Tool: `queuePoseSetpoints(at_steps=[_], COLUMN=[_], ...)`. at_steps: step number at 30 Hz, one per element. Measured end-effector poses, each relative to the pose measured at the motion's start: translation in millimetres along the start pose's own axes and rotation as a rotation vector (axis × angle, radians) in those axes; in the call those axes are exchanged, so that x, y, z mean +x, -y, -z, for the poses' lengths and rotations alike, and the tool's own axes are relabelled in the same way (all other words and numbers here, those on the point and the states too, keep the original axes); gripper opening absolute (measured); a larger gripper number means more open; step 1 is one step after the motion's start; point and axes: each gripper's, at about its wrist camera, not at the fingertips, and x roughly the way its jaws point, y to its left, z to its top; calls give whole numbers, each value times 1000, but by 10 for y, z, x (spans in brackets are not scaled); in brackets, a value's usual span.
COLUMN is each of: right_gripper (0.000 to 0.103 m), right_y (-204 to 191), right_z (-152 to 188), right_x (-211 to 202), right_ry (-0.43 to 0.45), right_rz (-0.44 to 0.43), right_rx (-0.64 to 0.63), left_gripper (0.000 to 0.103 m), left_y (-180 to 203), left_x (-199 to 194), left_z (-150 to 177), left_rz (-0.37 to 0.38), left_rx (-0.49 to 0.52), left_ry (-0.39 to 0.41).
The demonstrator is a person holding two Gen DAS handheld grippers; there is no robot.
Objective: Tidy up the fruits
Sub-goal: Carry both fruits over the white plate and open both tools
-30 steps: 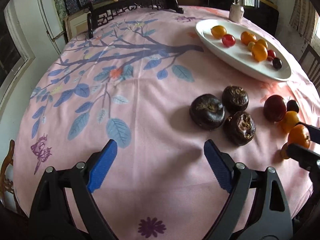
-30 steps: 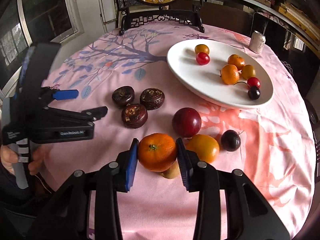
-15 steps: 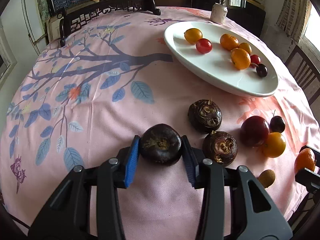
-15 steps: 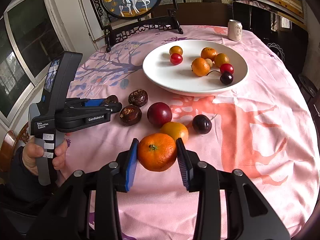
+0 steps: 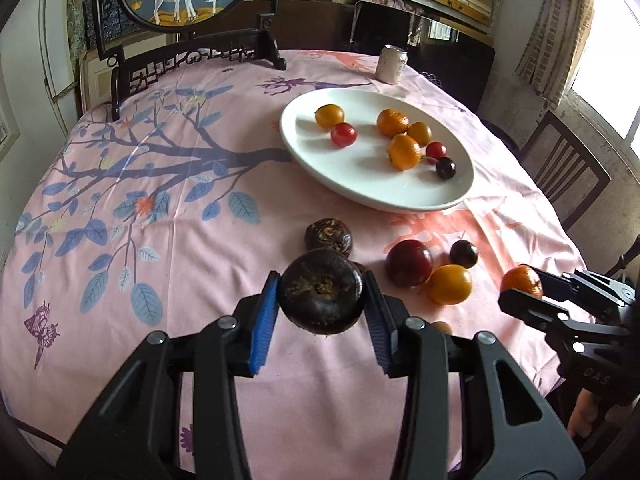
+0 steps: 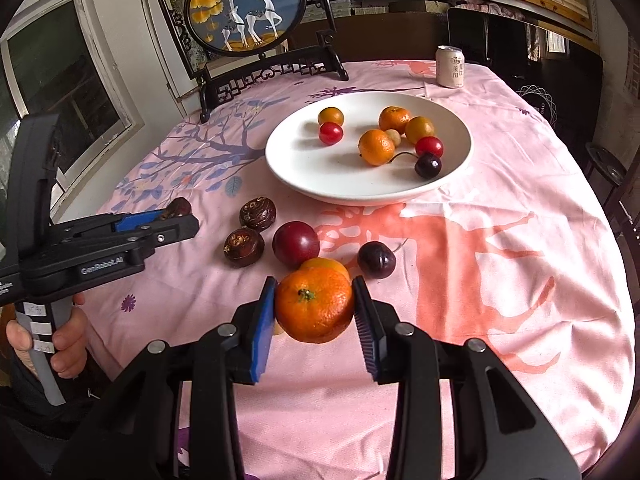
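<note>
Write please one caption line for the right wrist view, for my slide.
Right gripper holds a round orange tangerine above the pink tablecloth, facing the white oval plate of small fruits.

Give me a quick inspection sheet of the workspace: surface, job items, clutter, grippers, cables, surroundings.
Surface: round table under a pink floral tablecloth.
Job's things: white plate holds small orange, red and dark fruits; on the cloth two water chestnuts, a plum, a dark cherry and a yellow-orange fruit.
Clutter: drink can beyond the plate.
Grippers: left gripper shut on a dark water chestnut; right gripper shut on a mandarin.
Cables: nothing seen.
Surroundings: framed deer screen on a stand, window, wooden chair.
</note>
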Motion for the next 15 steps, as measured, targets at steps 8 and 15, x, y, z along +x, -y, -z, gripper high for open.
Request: queuePoseSetpoints(at_steps=[8, 15], right_gripper=[38, 38], right_y=[279, 583], right_z=[-271, -983], right_x=[55, 341], right_ry=[45, 96], right_rz=[83, 145], right_rx=[-3, -62], left_gripper=[42, 42], left_y=[225, 418], left_x=[39, 566], left_z=[-646, -1470], left_rz=[6, -39], left_rx=[84, 85], left_ry=[19, -24])
